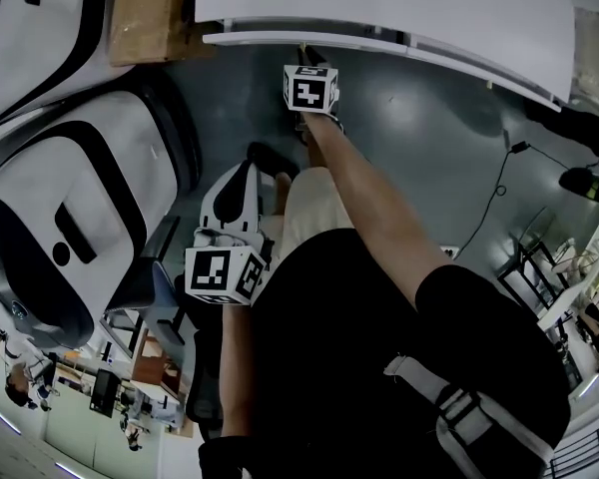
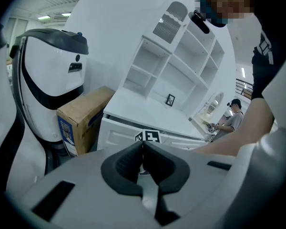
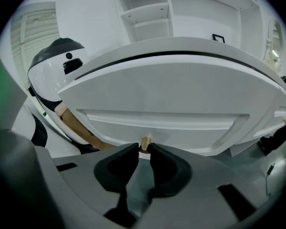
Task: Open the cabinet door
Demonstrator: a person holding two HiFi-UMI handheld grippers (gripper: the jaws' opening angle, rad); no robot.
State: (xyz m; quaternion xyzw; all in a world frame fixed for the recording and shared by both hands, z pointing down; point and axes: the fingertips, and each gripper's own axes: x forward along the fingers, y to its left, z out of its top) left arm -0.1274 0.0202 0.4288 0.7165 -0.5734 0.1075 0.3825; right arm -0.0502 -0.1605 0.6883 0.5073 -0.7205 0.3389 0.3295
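The white cabinet door (image 3: 162,104) has a small brass knob (image 3: 145,142) low on its panel. My right gripper (image 3: 144,147) is shut on that knob, one dark pad on each side. A dark gap runs along the door's top edge. In the head view the right gripper (image 1: 304,50) reaches forward to the cabinet's front (image 1: 379,40), its marker cube just behind. My left gripper (image 2: 142,144) is shut with nothing between its jaws. It is held back near the person's hip (image 1: 248,168), pointing toward the cabinet (image 2: 119,135).
A cardboard box (image 1: 150,13) stands just left of the cabinet. Large white-and-black machine housings (image 1: 70,198) fill the left side. White open shelves (image 2: 176,70) rise behind the cabinet top. A black cable (image 1: 494,198) lies on the grey floor at right.
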